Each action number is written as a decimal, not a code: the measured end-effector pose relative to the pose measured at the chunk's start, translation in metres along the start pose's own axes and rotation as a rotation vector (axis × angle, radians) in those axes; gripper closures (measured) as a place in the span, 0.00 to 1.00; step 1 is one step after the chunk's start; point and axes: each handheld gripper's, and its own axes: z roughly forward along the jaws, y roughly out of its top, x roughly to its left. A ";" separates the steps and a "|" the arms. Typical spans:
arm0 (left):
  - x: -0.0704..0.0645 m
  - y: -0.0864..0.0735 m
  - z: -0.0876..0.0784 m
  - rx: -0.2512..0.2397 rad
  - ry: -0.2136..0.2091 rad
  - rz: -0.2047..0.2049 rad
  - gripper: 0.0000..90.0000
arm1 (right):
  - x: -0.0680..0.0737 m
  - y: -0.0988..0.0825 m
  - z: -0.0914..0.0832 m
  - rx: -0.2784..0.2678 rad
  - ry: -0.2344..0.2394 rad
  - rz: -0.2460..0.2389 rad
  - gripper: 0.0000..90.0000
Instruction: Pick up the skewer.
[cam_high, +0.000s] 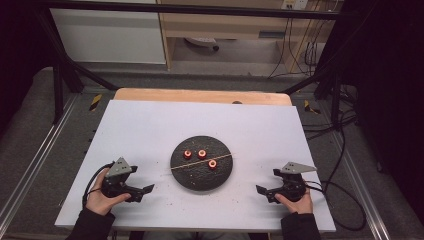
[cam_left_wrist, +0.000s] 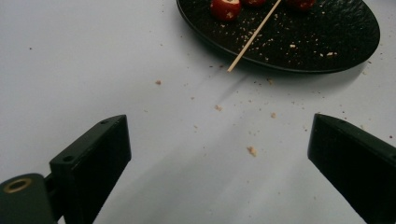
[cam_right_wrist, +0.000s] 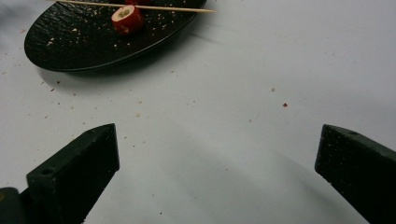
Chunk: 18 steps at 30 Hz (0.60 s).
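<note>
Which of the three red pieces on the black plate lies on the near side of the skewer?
The right-hand red piece: it alone lies on the person's side of the skewer; the other two lie beyond it.

Setting: a lab or test bay, not a home or kitchen. Evidence — a black metal frame (cam_high: 60, 70) stands around the work table (cam_high: 150, 125), its struts slanting down on the far left and far right. The table is a wooden board under a plain white sheet. Floor is grey carpet (cam_high: 30, 125), with aluminium rails (cam_high: 35, 160) running along both sides and yellow-black hazard tape (cam_high: 95, 101) at the far corners. Black cables (cam_high: 345, 150) trail loose over the floor on the right; more hang at the far right beneath a wall socket (cam_high: 294, 4). Far side — light wooden office furniture (cam_high: 225, 25) and a white cabinet (cam_high: 110, 35).
</note>
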 end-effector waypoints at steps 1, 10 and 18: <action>-0.001 0.002 0.000 0.000 -0.001 0.003 0.07 | 0.000 0.000 0.000 -0.002 0.000 0.002 0.01; -0.011 0.020 0.005 0.003 -0.005 0.016 0.11 | 0.000 0.000 -0.001 -0.006 0.000 -0.004 0.01; -0.016 0.039 0.016 0.026 -0.021 0.046 0.14 | 0.000 0.000 -0.001 -0.006 0.004 -0.005 0.01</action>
